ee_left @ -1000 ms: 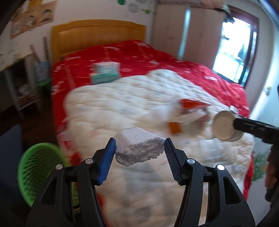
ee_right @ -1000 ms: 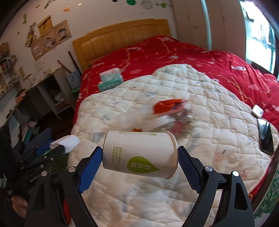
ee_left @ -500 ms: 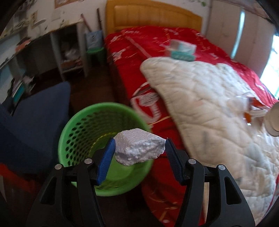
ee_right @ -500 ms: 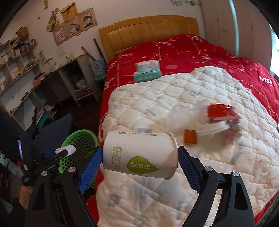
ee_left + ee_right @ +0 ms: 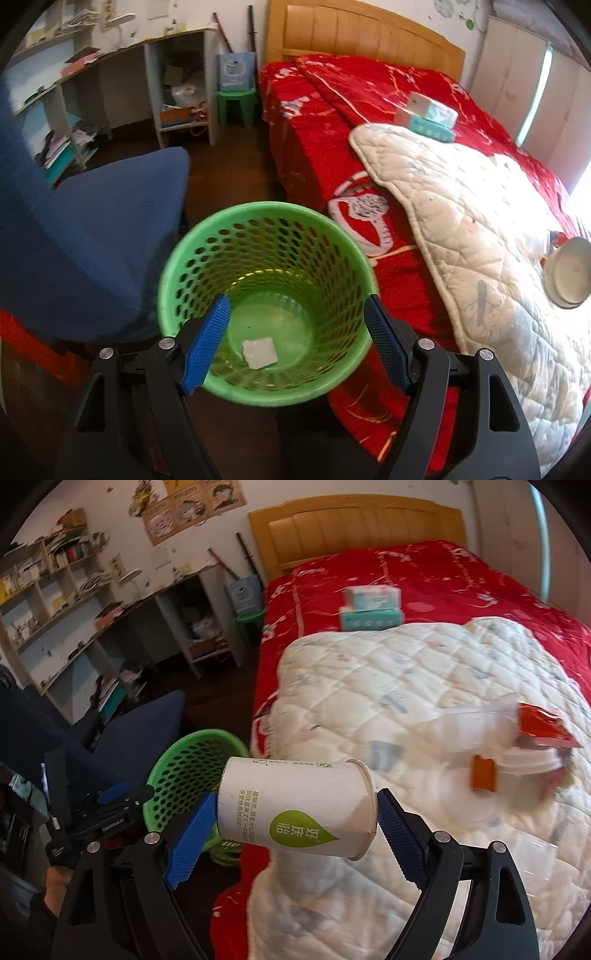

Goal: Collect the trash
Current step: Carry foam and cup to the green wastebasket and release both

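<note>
Beside the red bed (image 5: 325,155), a green basket (image 5: 258,225) sits on dark floor (image 5: 229,173).

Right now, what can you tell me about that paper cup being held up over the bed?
The paper cup is white and looks like thin card, with a green teardrop logo and small printed text on its wall. It lies on its side, rolled rim to the right and base to the left, clamped end to end between the blue pads of the right hand-held gripper. It hangs in the air near the edge of the bed; only the pads touch it. Its inside is not visible from this camera.
</note>
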Demonstrator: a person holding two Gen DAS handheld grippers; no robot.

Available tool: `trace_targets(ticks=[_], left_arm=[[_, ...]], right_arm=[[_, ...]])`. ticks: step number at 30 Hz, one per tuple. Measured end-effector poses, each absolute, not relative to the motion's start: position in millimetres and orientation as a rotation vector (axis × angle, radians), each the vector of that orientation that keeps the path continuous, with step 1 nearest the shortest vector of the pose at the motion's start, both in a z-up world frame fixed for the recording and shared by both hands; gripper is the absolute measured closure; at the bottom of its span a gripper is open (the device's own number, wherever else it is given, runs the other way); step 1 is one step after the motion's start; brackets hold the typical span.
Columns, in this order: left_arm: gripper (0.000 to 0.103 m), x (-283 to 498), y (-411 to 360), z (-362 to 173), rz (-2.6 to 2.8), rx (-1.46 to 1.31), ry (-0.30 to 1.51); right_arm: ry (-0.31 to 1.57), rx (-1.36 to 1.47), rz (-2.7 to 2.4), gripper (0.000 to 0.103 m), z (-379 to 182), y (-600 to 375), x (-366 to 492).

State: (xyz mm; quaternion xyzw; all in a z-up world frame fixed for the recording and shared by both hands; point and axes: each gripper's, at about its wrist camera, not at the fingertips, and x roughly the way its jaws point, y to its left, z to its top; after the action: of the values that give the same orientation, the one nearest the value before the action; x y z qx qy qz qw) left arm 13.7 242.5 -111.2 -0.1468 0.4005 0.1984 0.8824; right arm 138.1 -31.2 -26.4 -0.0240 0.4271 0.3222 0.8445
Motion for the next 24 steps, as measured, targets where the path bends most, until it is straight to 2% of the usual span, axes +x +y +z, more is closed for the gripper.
trace_targets(ticks=[12,24], left_arm=[[0.024,-61,271,-106,0.527,-0.352,0.794],[0.022,-90,296,-111,0.583,-0.424,0.775]], right_arm=[[0.990,-0.105,0.848,0.020,-55,71,126],[1.102,-0.102,0.961,0.019,-100,163,114]])
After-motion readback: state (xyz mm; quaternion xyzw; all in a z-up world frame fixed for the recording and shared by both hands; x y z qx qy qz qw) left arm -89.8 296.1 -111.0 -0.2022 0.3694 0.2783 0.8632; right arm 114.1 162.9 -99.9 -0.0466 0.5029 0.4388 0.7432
